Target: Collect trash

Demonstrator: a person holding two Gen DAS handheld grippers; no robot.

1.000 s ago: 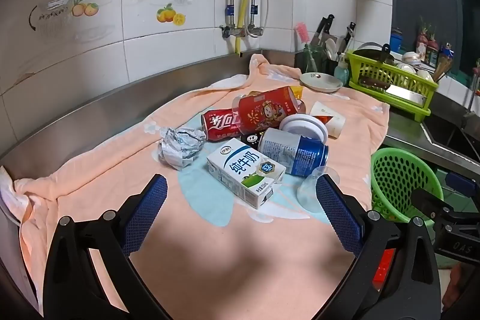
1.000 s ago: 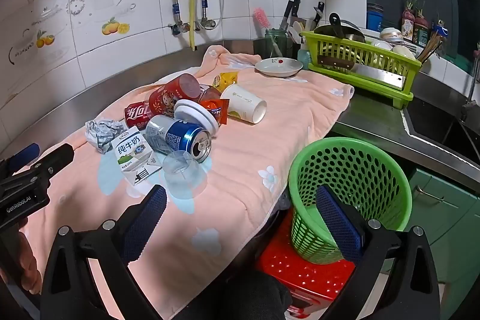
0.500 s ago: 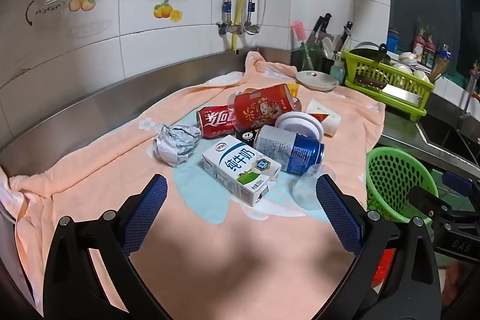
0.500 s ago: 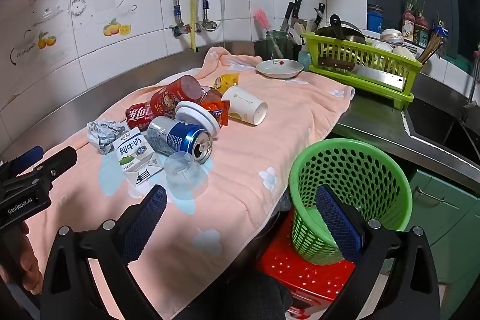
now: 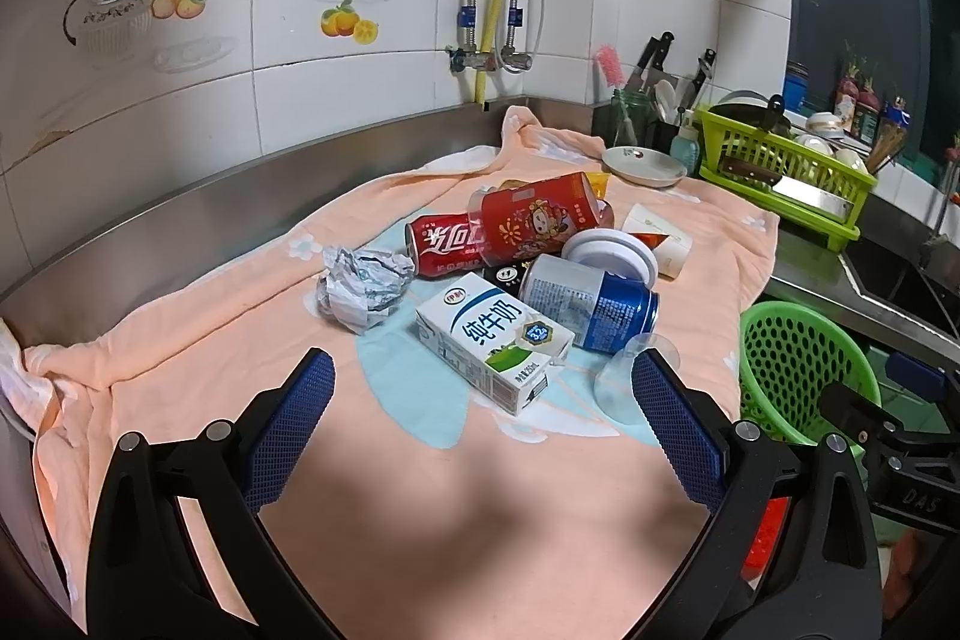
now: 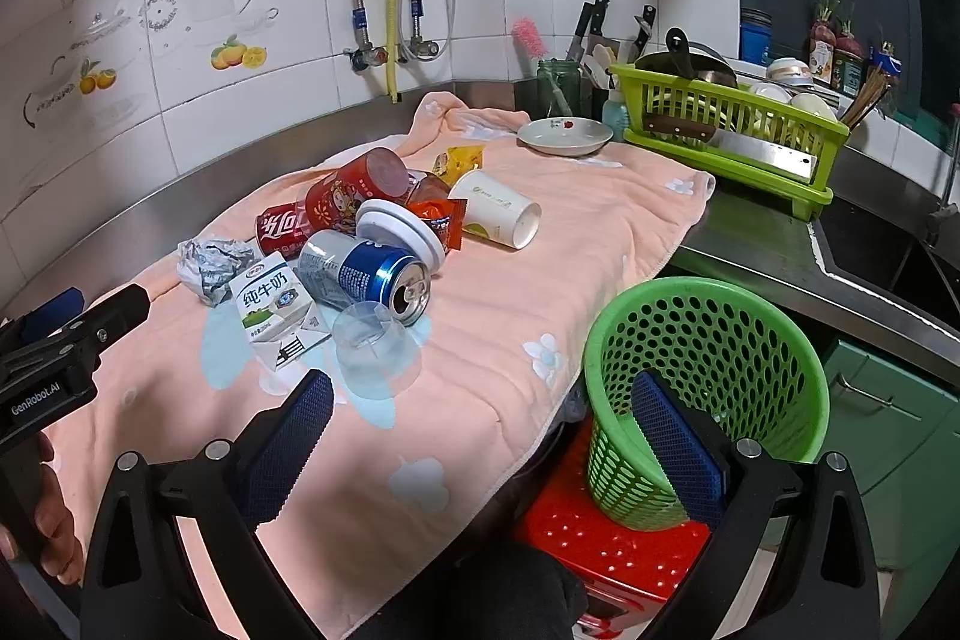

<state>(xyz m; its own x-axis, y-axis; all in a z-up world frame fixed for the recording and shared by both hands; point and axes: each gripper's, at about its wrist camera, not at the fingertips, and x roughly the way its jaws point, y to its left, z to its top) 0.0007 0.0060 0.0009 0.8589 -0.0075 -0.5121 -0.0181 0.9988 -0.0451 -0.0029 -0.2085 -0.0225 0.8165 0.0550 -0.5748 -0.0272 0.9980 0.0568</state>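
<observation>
Trash is lying in a heap mid-counter on the peach towel [image 5: 198, 358], and we are holding both tools short of it. Our left gripper [image 5: 483, 418] is hovering over bare towel, fingers spread wide, gripping nothing. Our right gripper [image 6: 480, 436] is hanging at the counter's front edge, likewise spread and empty, its right pad over the green basket [image 6: 708, 340], which is sitting on a red stool [image 6: 600, 538] below the counter. Nearest in the heap, a clear cup [image 6: 375, 352] is lying on its side, touching the blue can [image 5: 591, 301]. Just left of those, the milk carton [image 5: 495, 340] is lying flat, with crumpled foil [image 5: 363, 283] beside it. Behind them we are seeing a white lid [image 5: 612, 253], a cola can [image 5: 444, 244] and a red tube [image 5: 540, 217] leaning on it, an orange wrapper [image 6: 441, 220], and a paper cup [image 6: 495, 208] on its side. Farthest back, a plate [image 6: 564, 136] is resting on the towel beside the dish rack [image 6: 732, 130].
</observation>
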